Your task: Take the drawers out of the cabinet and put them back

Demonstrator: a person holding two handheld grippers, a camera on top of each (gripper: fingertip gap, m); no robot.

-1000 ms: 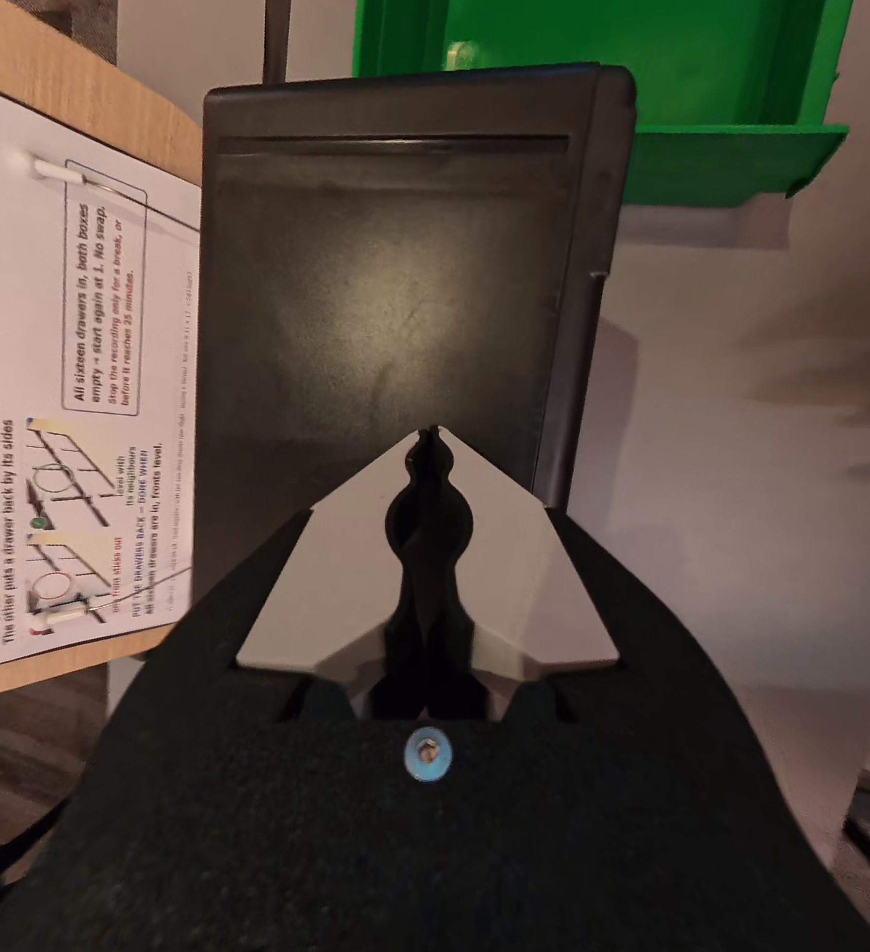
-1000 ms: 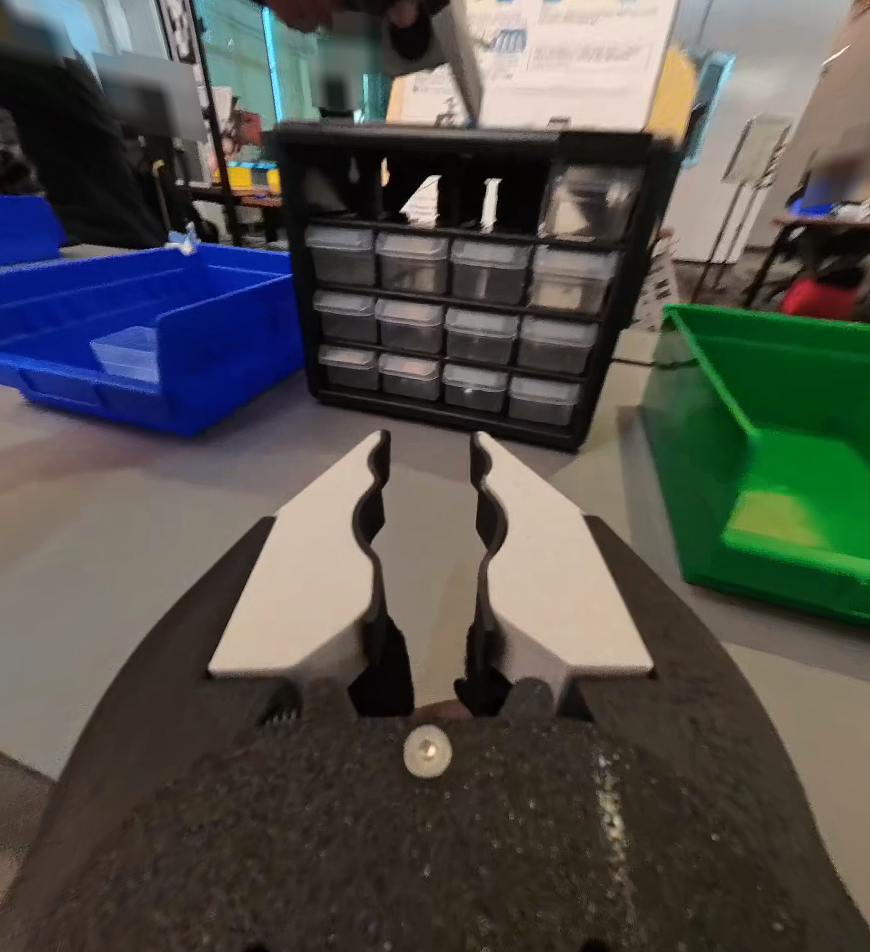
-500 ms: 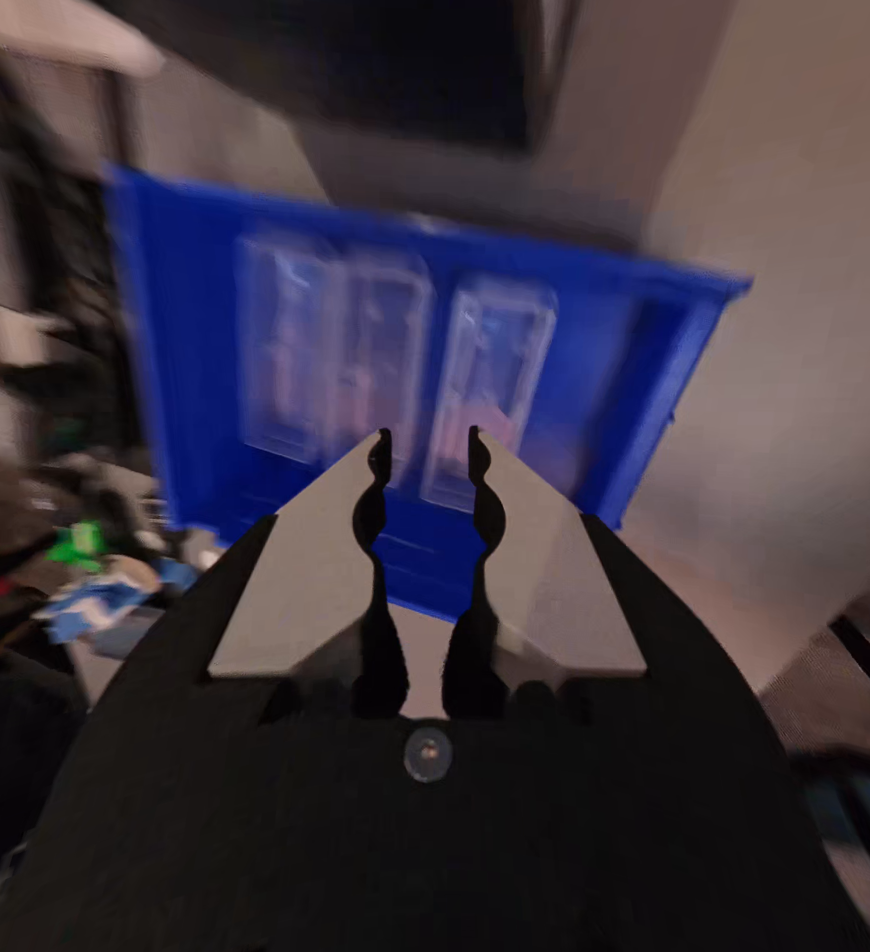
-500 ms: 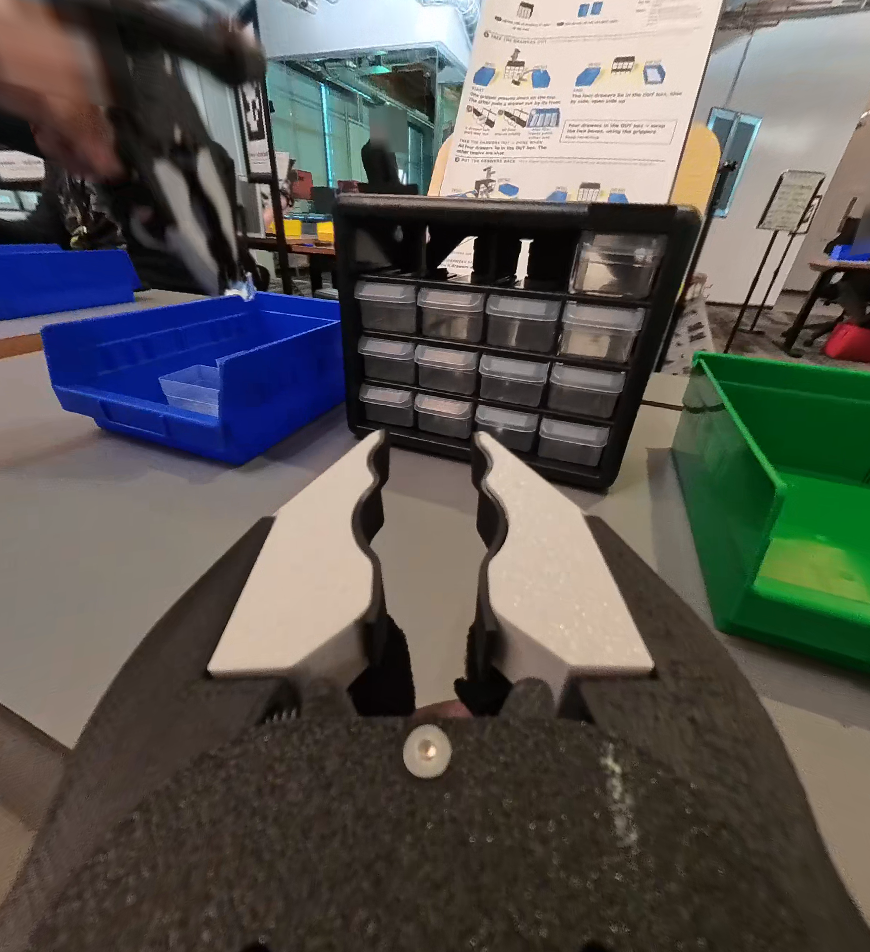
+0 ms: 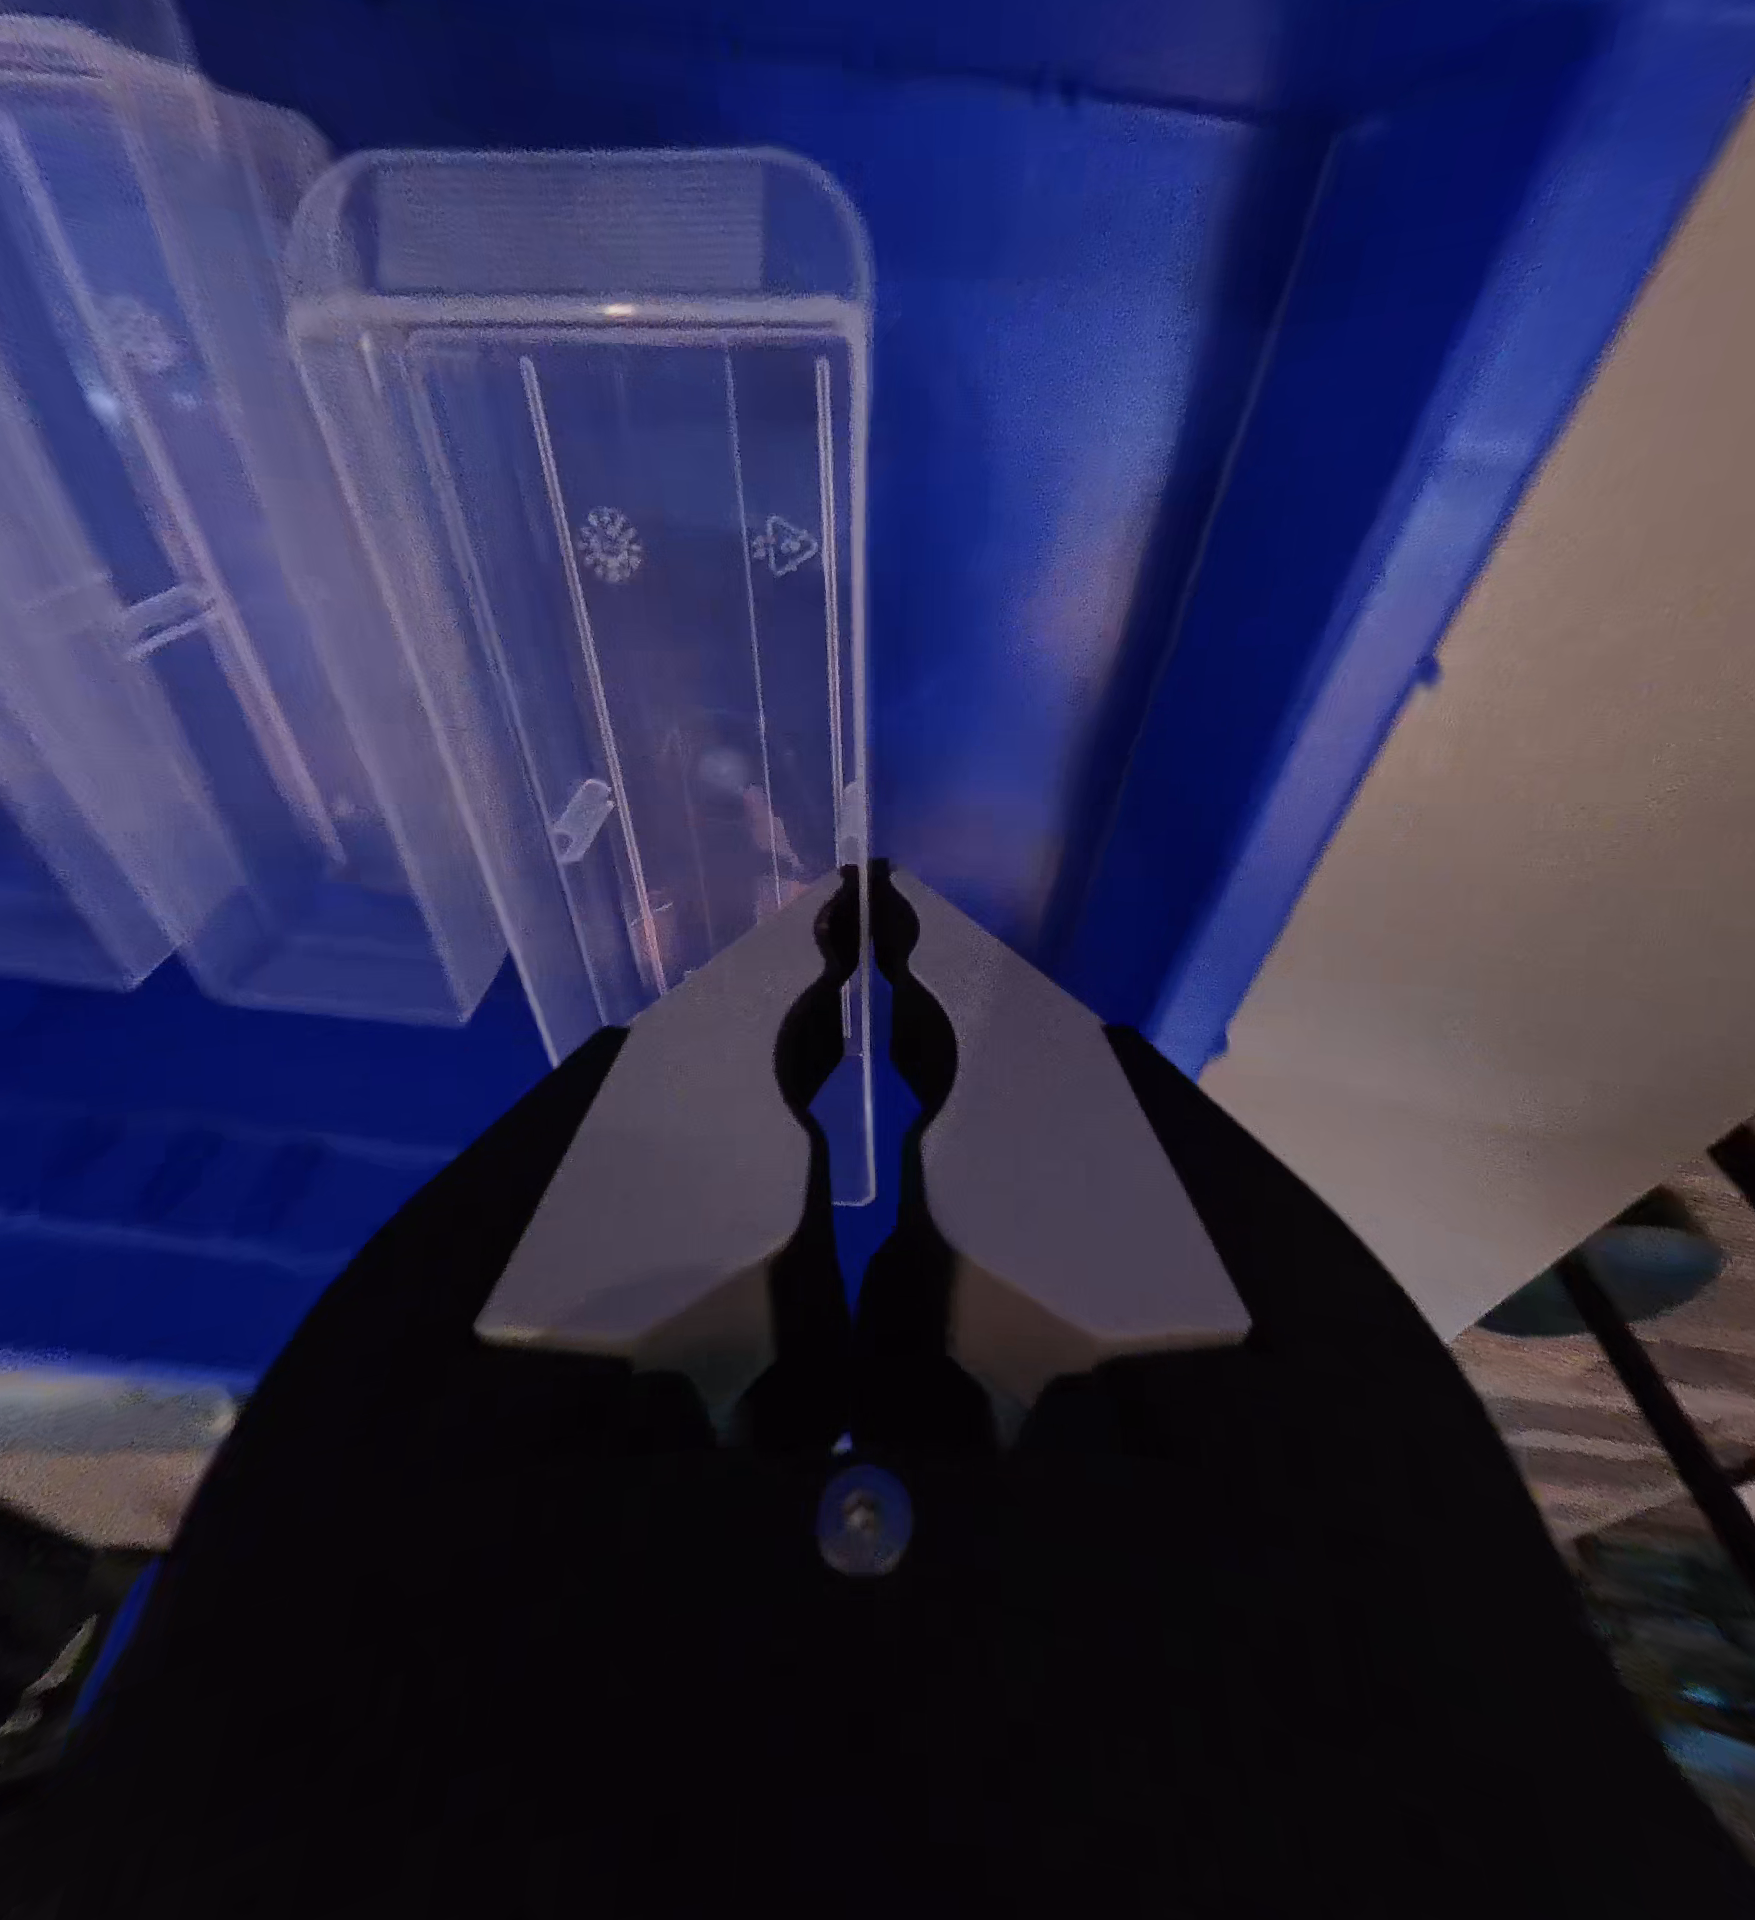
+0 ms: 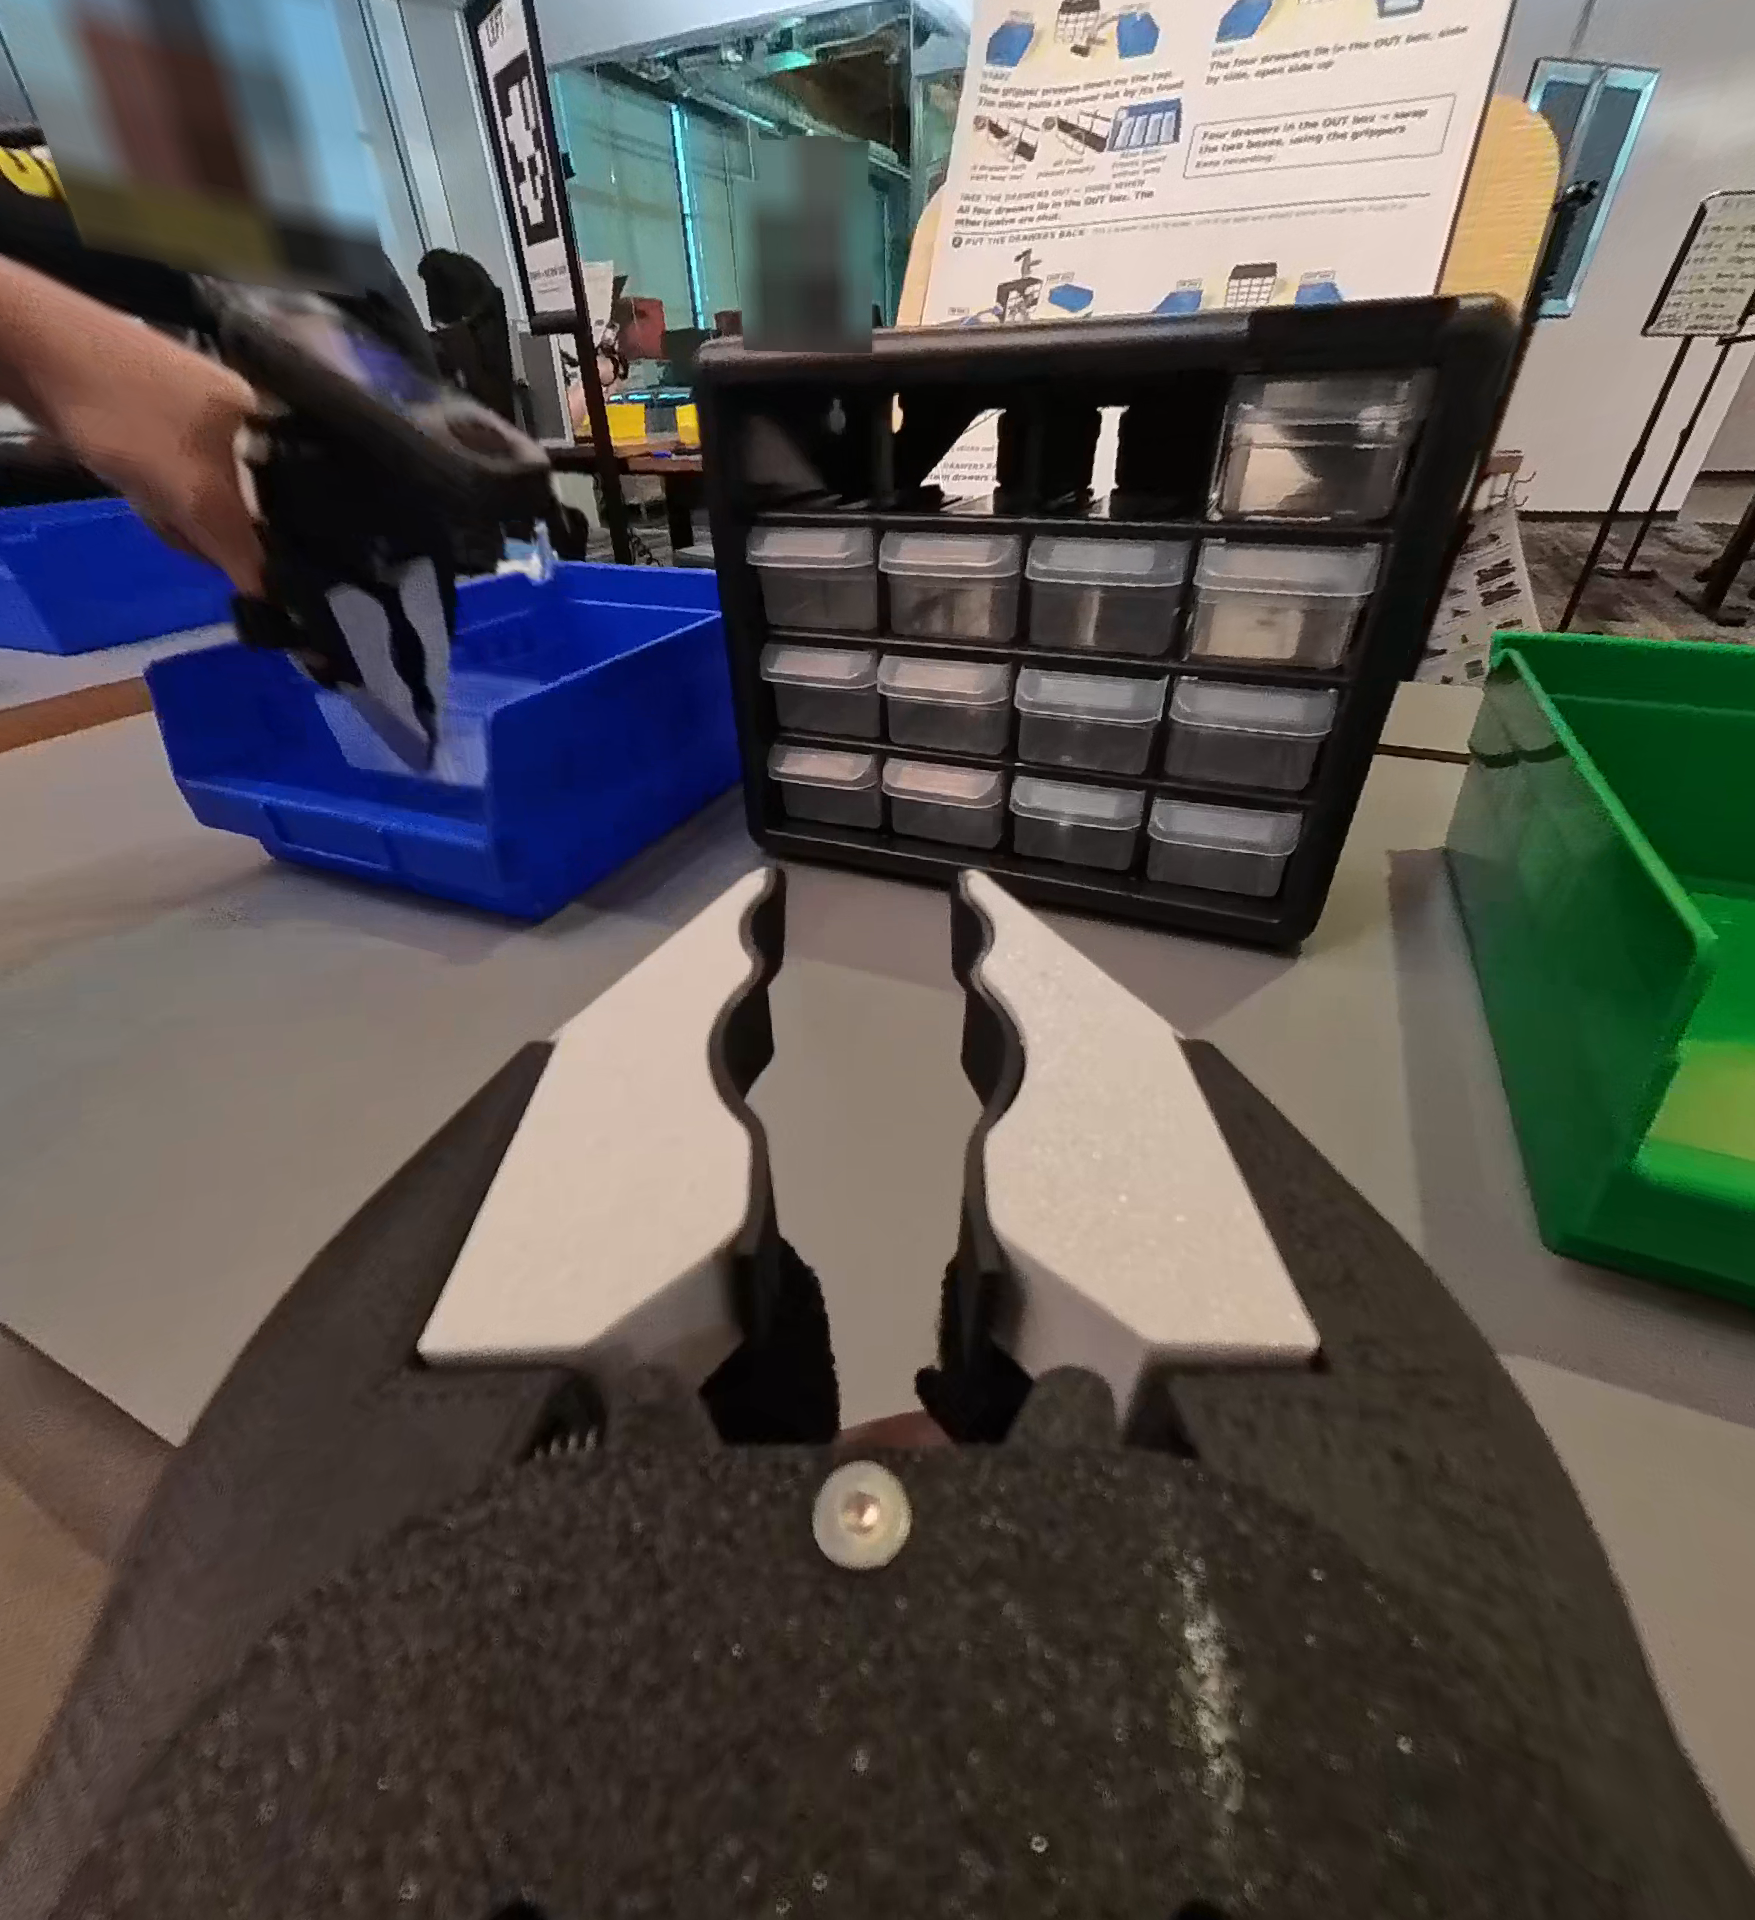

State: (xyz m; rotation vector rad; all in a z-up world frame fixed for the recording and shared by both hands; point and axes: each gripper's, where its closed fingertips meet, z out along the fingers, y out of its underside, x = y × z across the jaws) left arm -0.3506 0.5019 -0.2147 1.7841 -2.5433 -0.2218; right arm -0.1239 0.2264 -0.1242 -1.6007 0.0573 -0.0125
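Observation:
In the left wrist view my left gripper is shut on the right side wall of a clear plastic drawer that lies open side up in the blue bin. Two more clear drawers lie to its left. In the right wrist view my right gripper is open and empty above the grey table, in front of the black cabinet. The cabinet's top row has three empty slots and one drawer at the right. The left gripper shows there, held by a hand and reaching into the blue bin.
A green bin stands to the right of the cabinet. An instruction poster stands behind it. The grey table stretches in front of the cabinet and both bins. A second blue bin sits far left.
My left gripper left the cabinet's top, swung over the blue bin, opened on the way and shut on a drawer's side wall. My right gripper stayed open and shifted only slightly.

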